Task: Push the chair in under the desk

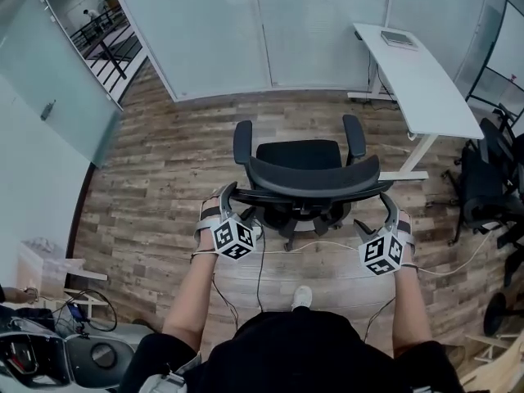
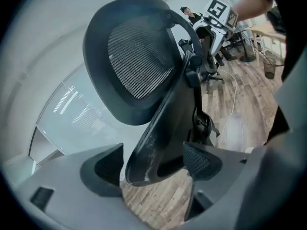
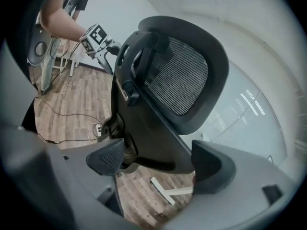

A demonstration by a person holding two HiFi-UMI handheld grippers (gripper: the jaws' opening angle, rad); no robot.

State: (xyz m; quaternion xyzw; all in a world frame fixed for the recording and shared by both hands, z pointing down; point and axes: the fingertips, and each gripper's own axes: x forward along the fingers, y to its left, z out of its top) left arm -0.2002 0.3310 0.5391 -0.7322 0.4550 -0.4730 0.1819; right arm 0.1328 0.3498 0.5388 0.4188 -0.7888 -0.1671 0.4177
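Standing on the wood floor [image 1: 164, 162], you had the white counter [image 1: 426, 80] off at the upper right. The black chair [image 1: 299, 155] sat in the open, well apart from it and not under it, its back toward you. At the two ends of the backrest [image 1: 315, 182] were your left claw [image 1: 229, 201] and right claw [image 1: 391, 213], each spread wide with the backrest's edge between the jaws, neither clamped on it.

light: bright, even, overhead
shadows: faint, under chair [image 1: 304, 170]
glare: streaks on glass wall [image 2: 64, 102]
edges: heavy fisheye bend, dark corners
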